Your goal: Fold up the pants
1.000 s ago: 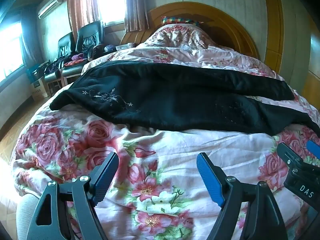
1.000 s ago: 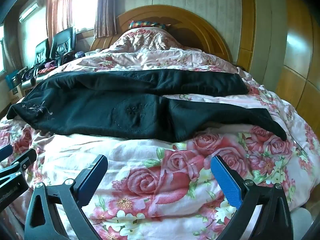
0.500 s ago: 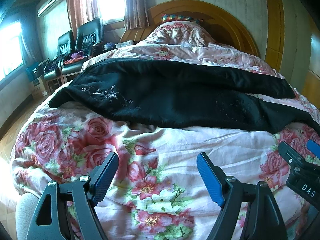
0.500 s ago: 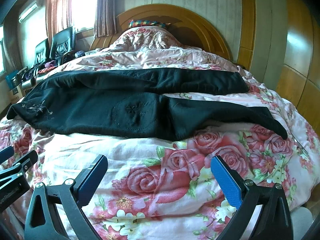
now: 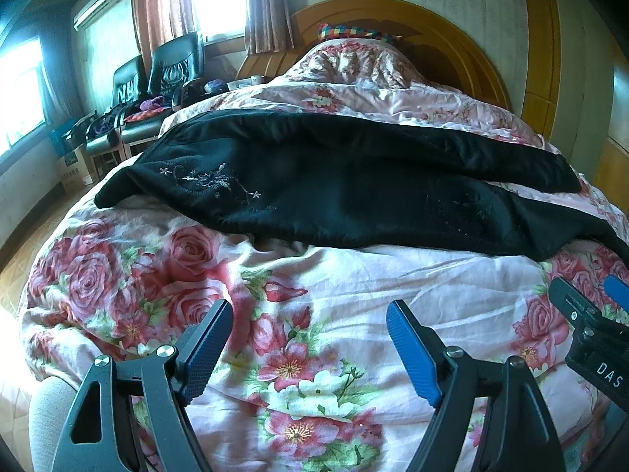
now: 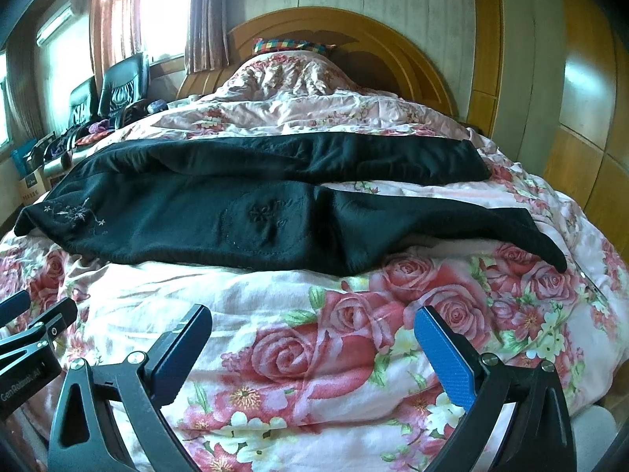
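Both grippers, left (image 5: 308, 348) and right (image 6: 312, 350), hover spread, empty; pants (image 6: 251, 216) ahead look soft, floppy, so pinch the near hem edge

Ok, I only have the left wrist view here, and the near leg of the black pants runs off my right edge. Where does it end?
Observer: The near leg's cuff tapers to a point lying flat on the floral quilt.
Operator: Are the two legs overlapping at that end?
Observer: No. The far leg lies apart, with a strip of quilt showing between them.
Operator: And the right gripper? I see only its edge.
Observer: The right gripper is open and empty, over the quilt, short of the pants.
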### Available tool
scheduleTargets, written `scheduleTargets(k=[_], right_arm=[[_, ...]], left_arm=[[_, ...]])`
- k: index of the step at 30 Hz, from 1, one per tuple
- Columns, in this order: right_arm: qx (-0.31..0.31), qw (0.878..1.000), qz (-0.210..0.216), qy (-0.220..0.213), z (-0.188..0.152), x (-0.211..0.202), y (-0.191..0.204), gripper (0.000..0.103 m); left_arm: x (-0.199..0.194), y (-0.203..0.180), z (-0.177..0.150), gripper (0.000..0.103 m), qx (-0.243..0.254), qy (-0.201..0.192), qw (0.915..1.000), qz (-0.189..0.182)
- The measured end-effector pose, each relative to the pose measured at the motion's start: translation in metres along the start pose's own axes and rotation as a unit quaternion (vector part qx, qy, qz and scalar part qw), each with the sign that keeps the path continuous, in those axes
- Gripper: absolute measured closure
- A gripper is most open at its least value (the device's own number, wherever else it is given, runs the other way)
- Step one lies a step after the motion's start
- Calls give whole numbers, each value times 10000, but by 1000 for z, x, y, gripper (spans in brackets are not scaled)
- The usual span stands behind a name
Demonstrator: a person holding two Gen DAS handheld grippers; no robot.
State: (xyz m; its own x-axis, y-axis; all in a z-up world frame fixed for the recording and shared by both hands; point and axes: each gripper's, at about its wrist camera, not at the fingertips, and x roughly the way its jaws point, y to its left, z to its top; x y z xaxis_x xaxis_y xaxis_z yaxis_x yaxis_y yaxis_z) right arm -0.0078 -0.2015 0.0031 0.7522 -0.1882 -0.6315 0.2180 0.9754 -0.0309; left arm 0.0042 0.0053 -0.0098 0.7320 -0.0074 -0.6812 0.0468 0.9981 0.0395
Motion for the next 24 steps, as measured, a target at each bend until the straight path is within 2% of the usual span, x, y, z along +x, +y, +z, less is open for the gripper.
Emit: scheduleTargets(k=[17,21,24], right_arm=[[2,10000,6,25,1,2,-1,0],[6,10000,11,33,-1,3,-2,0],[104,9998,194,-6,1,4,-8,0]], left_arm=[[5,1,-1,21,-102,207,9997,-64],[11,4,0,21,-185,301,9989,-303],[19,9,1,21,-157,490,9976,-468]])
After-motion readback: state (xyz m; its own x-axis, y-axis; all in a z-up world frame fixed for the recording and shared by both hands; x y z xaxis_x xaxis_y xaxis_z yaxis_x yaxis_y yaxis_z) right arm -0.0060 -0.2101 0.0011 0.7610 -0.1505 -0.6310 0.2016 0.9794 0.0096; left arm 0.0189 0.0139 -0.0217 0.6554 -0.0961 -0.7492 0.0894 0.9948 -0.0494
